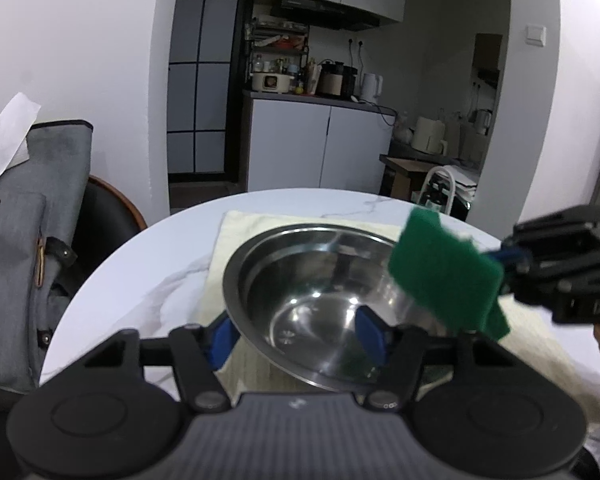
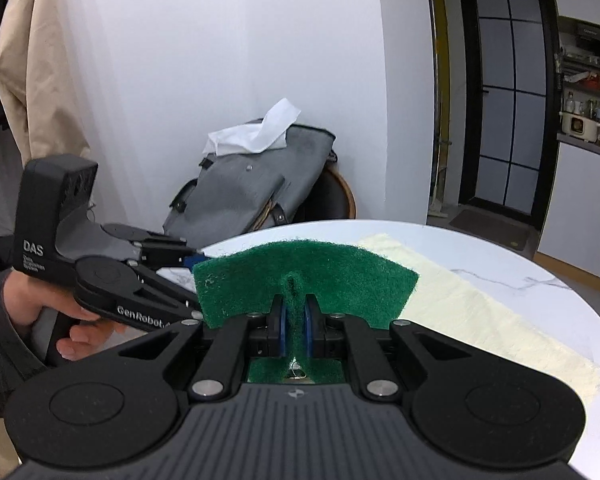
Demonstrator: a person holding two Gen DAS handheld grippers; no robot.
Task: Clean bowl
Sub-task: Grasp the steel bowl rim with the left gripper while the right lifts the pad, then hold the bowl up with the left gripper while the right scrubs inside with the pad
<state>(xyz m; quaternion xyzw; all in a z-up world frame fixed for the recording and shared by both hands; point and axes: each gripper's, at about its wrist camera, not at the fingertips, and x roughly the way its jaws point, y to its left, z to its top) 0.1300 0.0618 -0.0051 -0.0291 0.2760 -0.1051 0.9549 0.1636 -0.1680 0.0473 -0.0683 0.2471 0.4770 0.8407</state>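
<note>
Currently, bowl [image 1: 320, 304] rim is straddled by wide-spread left gripper [image 1: 298, 338], contact unclear; green scouring pad [image 2: 304, 280] is pinched by closed right gripper [image 2: 295, 326] above cloth [image 2: 480, 312].

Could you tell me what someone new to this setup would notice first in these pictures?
Probably the green scouring pad, pinched in the right gripper and held above the table. Next, the shiny steel bowl on a cream cloth, its near rim between the left gripper's blue pads.
</note>
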